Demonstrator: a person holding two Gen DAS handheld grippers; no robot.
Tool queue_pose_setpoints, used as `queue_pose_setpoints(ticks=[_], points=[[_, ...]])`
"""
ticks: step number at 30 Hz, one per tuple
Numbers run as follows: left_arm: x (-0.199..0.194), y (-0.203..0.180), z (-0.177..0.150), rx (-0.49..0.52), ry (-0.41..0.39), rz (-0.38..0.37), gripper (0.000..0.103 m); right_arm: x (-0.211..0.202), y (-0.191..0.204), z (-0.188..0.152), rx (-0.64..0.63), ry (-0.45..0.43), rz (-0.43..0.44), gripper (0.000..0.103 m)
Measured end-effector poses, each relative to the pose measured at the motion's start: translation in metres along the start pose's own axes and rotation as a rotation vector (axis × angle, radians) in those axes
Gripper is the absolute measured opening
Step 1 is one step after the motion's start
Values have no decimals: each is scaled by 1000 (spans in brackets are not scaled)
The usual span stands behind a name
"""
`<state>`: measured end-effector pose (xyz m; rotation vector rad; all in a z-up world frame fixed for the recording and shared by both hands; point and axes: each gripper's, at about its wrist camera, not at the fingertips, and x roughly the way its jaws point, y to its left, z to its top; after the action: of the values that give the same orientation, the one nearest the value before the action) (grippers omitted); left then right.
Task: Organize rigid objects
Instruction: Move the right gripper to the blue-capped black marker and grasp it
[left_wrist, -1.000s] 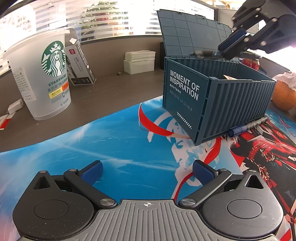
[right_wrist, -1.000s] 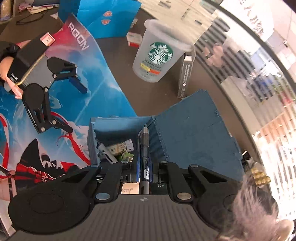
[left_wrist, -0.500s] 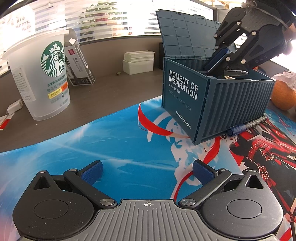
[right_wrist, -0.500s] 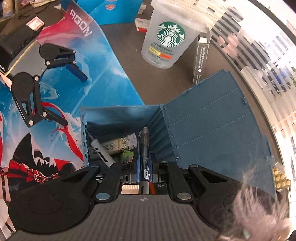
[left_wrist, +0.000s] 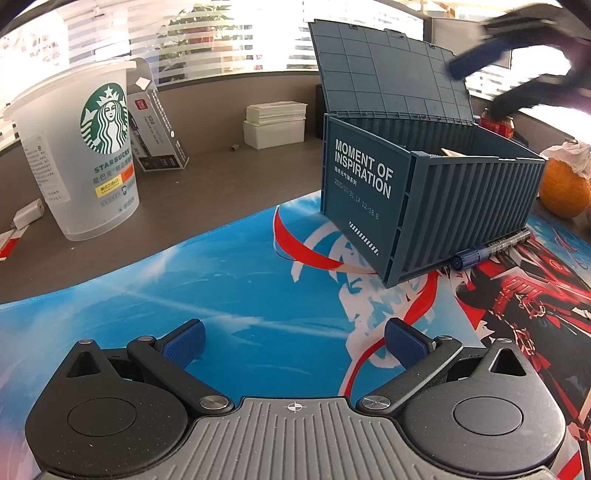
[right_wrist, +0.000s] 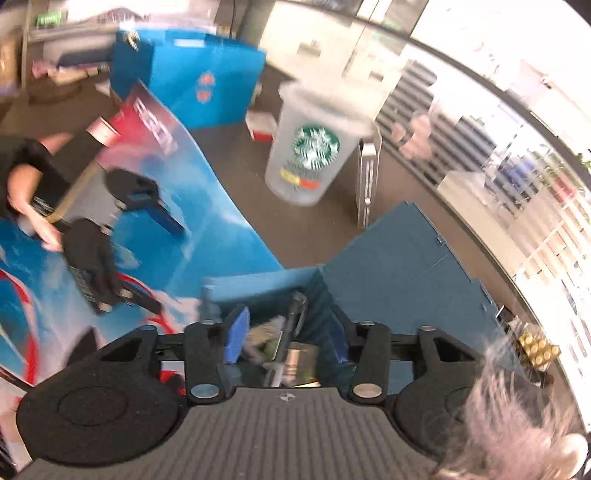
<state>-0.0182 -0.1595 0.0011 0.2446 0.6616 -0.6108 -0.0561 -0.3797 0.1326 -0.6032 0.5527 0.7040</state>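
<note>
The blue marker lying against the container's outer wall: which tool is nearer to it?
Probably the left. The left tool sits low over the mat, short of the blue marker. The right tool is above the open container, jaws apart.

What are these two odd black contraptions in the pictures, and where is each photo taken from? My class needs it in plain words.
They are hand-held tongs, one per hand, each with a camera looking along its fingers. The left tongs hover open and empty over a printed mat. The right tongs, blurred, are open above an open blue container box; a pen lies inside. A marker lies beside the box, and a Starbucks cup stands on the desk.
</note>
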Motion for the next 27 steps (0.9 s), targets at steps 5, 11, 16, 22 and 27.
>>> queue_pose_setpoints(ticks=[5,11,16,22,27], points=[[0,0,0,0,0,0,103,-38,34,-27,87,-93,-2,58],[0,0,-1,1,0,0,103,-58,60,-71,211,-83,-16,65],[-1,0,-1,1,0,0,103,-58,63,-110,335,-51,-55,74],[-1,0,-1,1,0,-1,103,-41,50,-144,444,8,-80,77],[-1,0,-1,1,-1,-1,103,-18,34,-160,531,38,-79,77]])
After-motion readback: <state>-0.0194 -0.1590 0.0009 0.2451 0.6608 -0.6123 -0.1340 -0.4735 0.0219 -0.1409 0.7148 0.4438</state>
